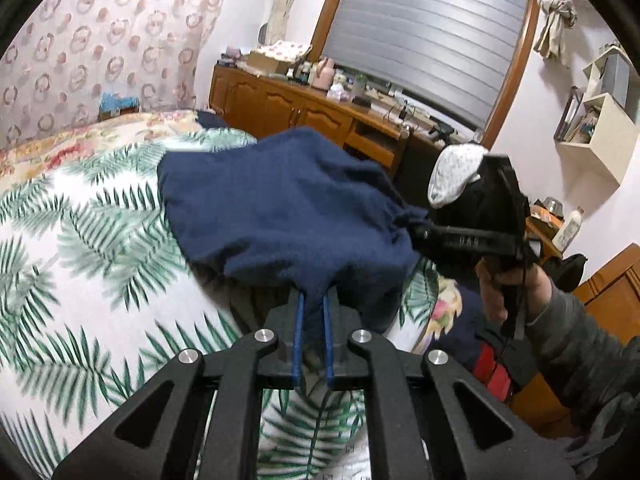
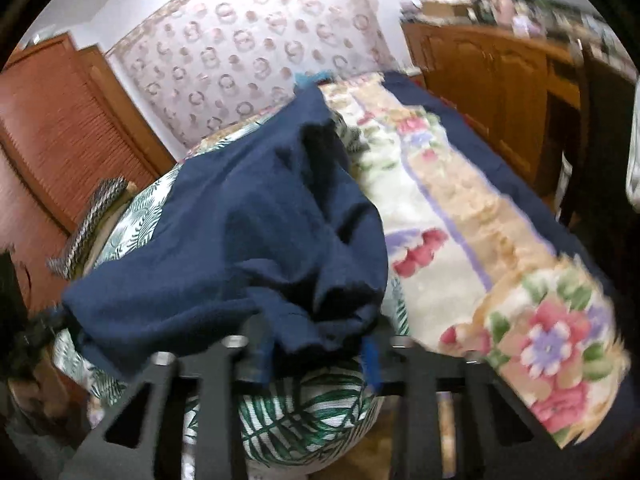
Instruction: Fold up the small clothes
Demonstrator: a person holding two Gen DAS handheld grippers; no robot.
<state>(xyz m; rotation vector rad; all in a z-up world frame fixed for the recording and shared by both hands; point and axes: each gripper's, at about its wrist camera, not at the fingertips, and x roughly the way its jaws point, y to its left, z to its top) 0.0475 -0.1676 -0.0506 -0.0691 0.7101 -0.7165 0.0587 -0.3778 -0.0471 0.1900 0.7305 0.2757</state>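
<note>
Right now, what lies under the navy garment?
Under the navy garment, the palm-leaf bedspread shows around its edges. Whatever sits directly beneath the cloth is hidden. Left gripper pinches its near edge.

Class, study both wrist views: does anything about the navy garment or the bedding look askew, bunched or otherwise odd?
Yes. The navy garment is bunched rather than flat: it hangs crumpled between the left gripper and right gripper, lifted above the palm-leaf sheet. Its edge droops in uneven folds. The floral quilt also lies rumpled along the bed's side.
</note>
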